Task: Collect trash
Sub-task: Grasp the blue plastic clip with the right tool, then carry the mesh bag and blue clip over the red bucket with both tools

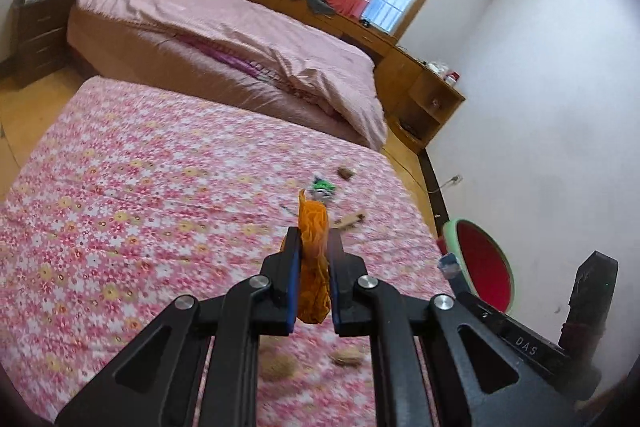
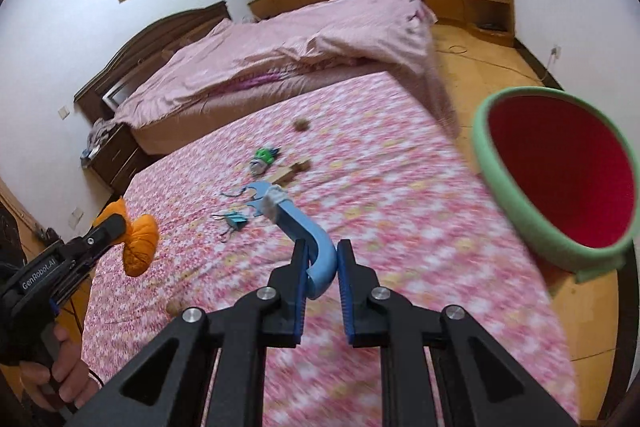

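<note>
My left gripper (image 1: 314, 239) is shut on a piece of orange peel (image 1: 314, 267) and holds it above the floral bedspread (image 1: 140, 187). It also shows in the right wrist view (image 2: 116, 223) with the peel (image 2: 140, 247). My right gripper (image 2: 323, 247) is shut on the curved blue handle (image 2: 316, 251) that carries the green basket with a red inside (image 2: 560, 171), held in the air at the bed's right side. The basket (image 1: 482, 263) also shows at the right in the left wrist view. A green wrapper (image 2: 264, 157), brown scraps (image 2: 301, 125) and a wooden piece (image 2: 290, 173) lie on the spread.
Blue binder clips (image 2: 234, 221) lie on the spread. Nut shells (image 1: 348, 357) lie below my left gripper. A second bed with a pink quilt (image 1: 240, 39) stands behind. Wooden cabinets (image 1: 424, 95) line the far wall. A nightstand (image 1: 40, 35) stands at the left.
</note>
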The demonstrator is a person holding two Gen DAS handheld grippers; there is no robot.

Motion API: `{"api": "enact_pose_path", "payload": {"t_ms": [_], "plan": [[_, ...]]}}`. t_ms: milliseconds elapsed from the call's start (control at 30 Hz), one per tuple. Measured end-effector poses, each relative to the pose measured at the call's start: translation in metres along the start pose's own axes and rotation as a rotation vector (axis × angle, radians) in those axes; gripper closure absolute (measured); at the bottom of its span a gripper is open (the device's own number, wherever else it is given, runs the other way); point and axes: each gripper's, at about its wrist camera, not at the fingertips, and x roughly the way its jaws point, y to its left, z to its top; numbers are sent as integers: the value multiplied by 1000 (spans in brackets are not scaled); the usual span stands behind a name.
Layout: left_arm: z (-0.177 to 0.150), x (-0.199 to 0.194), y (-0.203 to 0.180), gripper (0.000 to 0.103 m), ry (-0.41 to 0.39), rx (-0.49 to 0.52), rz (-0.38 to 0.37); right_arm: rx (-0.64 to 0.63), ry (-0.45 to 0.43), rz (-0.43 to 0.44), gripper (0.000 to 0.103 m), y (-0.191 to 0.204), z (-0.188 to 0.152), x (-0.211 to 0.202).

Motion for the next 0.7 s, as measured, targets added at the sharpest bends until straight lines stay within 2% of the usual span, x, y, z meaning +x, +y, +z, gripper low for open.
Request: {"api": "enact_pose_path", "payload": {"t_ms": [367, 700], "plan": [[8, -22, -77, 92, 20, 99, -66, 98, -81, -15, 87, -61, 7, -62], [8, 8, -159, 92, 92, 247, -162, 189, -135, -37, 87, -119, 24, -83]]}}
